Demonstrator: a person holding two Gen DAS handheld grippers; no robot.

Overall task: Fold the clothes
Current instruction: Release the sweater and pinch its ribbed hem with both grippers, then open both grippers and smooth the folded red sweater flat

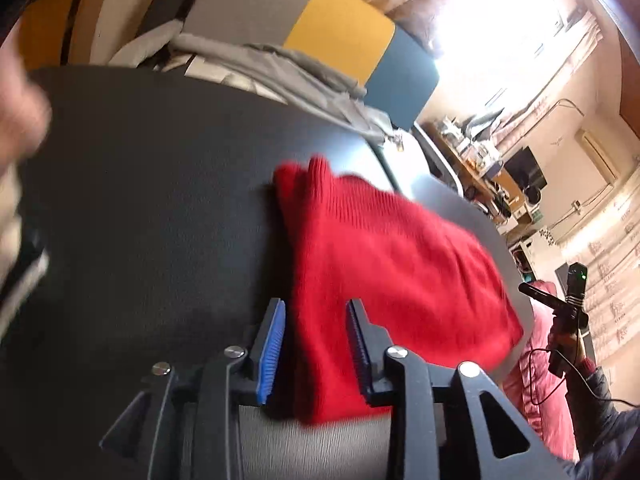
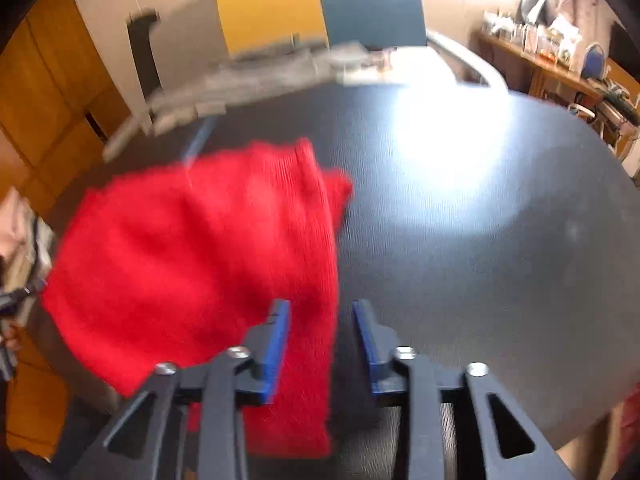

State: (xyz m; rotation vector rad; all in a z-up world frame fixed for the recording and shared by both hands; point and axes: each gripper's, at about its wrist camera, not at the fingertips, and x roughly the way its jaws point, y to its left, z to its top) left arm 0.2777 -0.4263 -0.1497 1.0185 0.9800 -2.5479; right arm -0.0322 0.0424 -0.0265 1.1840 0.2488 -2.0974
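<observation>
A folded red knitted garment (image 1: 380, 248) lies on the black table (image 1: 152, 208). In the left wrist view its near left edge runs between the blue pads of my left gripper (image 1: 316, 306), whose jaws stand apart around it without clearly pressing. The right wrist view shows the same red garment (image 2: 192, 248) blurred, with its right edge strip passing between the fingers of my right gripper (image 2: 322, 306). A dark gap shows between that strip and the right pad, so the jaws are open. The garment's near end is hidden behind both grippers' bodies.
Grey clothes (image 1: 280, 64) are heaped at the table's far edge, in front of grey, yellow and blue panels (image 1: 340, 32). The table's bare right half (image 2: 480, 240) reflects window glare. A hand holding a black handle (image 1: 572, 312) shows at the right; a cluttered desk (image 2: 560, 48) stands beyond.
</observation>
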